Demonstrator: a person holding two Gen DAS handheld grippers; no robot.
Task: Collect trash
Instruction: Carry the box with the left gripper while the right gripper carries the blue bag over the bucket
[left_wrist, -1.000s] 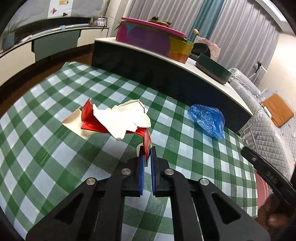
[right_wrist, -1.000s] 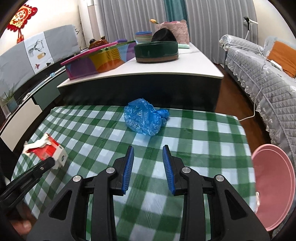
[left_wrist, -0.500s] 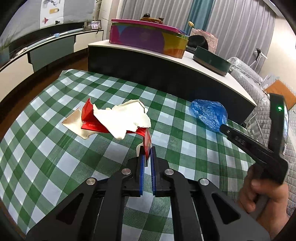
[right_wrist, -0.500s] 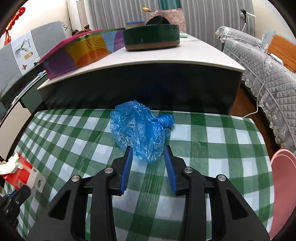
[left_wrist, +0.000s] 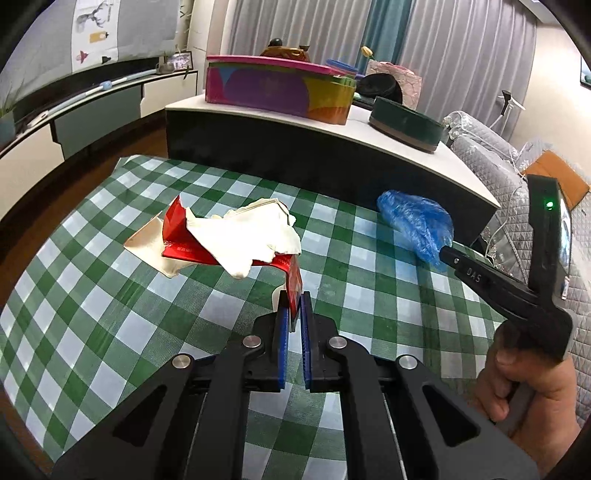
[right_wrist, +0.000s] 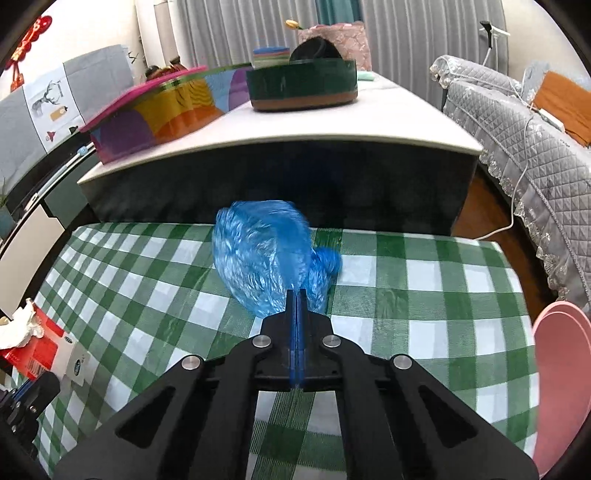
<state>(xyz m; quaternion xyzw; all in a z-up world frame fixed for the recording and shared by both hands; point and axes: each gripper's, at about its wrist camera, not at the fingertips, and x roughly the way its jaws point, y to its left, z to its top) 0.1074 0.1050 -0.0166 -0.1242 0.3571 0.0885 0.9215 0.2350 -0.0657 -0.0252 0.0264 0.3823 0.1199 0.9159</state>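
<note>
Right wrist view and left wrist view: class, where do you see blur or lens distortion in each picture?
Right wrist view: the blue plastic bag is smeared along its top edge, while the right gripper is sharp. Left wrist view: fisheye bends the checked tablecloth and counter edge; the red wrapper and left gripper look crisp.

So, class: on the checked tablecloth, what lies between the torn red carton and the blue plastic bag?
Nothing: in the left wrist view, only bare checked tablecloth separates the torn red carton from the blue plastic bag.

Blue pads (left_wrist: 283, 332) clamped on a torn red-and-cream carton (left_wrist: 229, 240); beneath, green-and-white checked tablecloth (left_wrist: 110, 295). Crumpled translucent blue plastic bag (right_wrist: 266, 254) ahead of the other black jaws; pink round bin (right_wrist: 561, 387) rightward.
</note>
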